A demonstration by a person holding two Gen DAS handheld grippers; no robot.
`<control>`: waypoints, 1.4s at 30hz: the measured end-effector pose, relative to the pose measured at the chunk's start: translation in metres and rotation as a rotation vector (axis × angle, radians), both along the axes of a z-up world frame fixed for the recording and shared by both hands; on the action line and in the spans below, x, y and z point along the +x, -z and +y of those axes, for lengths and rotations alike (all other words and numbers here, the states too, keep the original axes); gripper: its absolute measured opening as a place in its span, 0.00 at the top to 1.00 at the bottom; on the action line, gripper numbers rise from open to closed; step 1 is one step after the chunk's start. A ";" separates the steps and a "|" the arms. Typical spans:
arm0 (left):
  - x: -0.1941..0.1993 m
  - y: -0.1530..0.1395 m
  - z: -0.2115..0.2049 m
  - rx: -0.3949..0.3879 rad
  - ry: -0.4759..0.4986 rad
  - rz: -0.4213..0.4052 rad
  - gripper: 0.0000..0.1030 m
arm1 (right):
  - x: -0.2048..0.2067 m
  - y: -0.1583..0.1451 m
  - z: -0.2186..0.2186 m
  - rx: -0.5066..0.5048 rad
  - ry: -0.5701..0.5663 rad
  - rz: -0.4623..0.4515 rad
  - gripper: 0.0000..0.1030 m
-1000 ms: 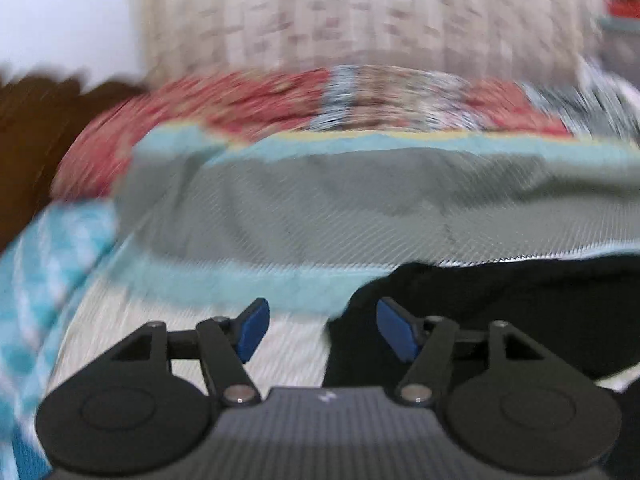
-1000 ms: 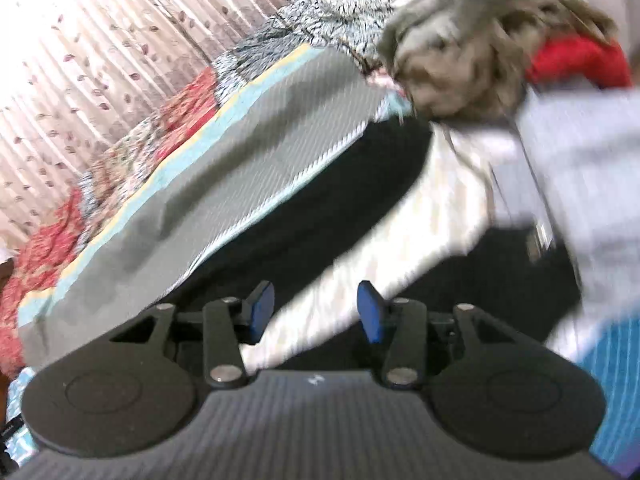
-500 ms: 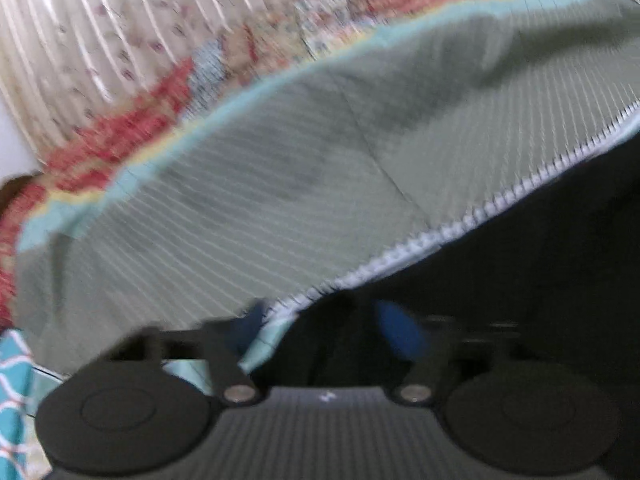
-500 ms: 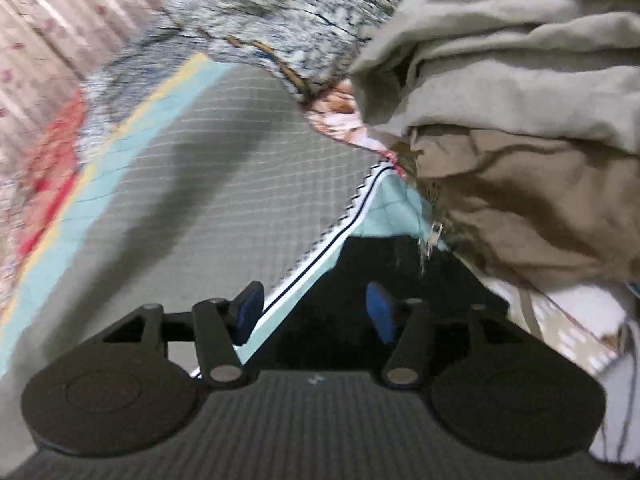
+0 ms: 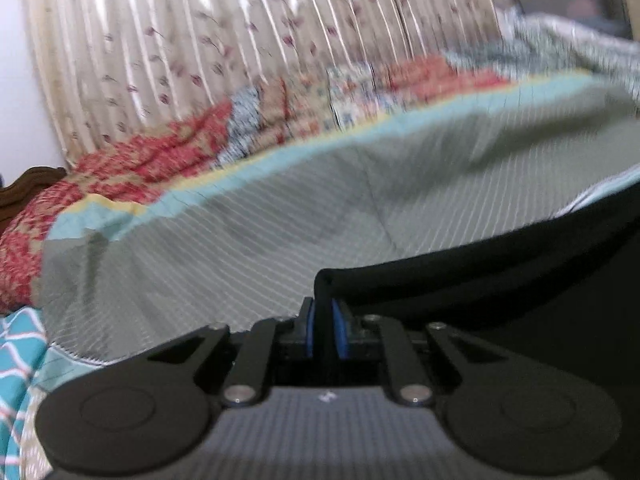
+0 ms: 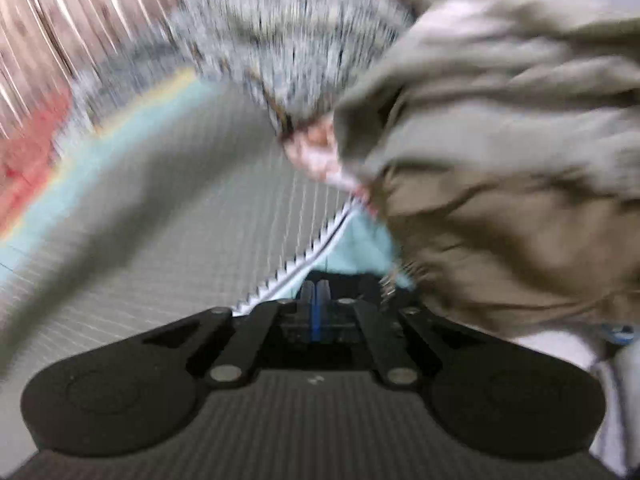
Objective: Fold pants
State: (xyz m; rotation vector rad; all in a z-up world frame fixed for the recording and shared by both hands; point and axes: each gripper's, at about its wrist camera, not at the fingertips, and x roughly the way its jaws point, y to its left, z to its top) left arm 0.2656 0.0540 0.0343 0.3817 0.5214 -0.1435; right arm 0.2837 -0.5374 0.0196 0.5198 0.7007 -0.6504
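Note:
The black pants (image 5: pixel 500 280) lie on a grey striped bedspread (image 5: pixel 240 240), filling the right of the left wrist view. My left gripper (image 5: pixel 323 312) is shut on a raised fold at their left end, with black cloth pinched between the blue pads. In the right wrist view only a small black corner of the pants (image 6: pixel 360 282) shows past the fingertips. My right gripper (image 6: pixel 316 292) is shut on that corner, its pads pressed together. The view is blurred.
A heap of khaki and olive clothes (image 6: pixel 500 160) rises just right of the right gripper. A red patterned quilt (image 5: pixel 160 160) and a pleated curtain (image 5: pixel 240 40) lie beyond the bedspread. A dark wooden bed end (image 5: pixel 24 188) is at the far left, and a teal patterned sheet (image 5: pixel 16 360) is below it.
Both grippers went from open to shut on the black pants. The left one swung onto the pants' left end. The right one moved along the pants to the corner beside the clothes heap.

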 end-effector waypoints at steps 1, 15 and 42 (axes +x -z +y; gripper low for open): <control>-0.004 -0.007 0.003 -0.013 0.002 -0.010 0.90 | -0.016 -0.012 -0.001 0.010 -0.002 -0.046 0.98; -0.252 -0.019 -0.015 0.037 0.061 -0.120 0.91 | -0.099 -0.033 0.065 0.192 -0.238 -0.106 0.87; -0.259 0.029 -0.011 -0.051 -0.036 0.146 0.94 | -0.013 0.007 0.029 0.075 -0.034 -0.075 0.91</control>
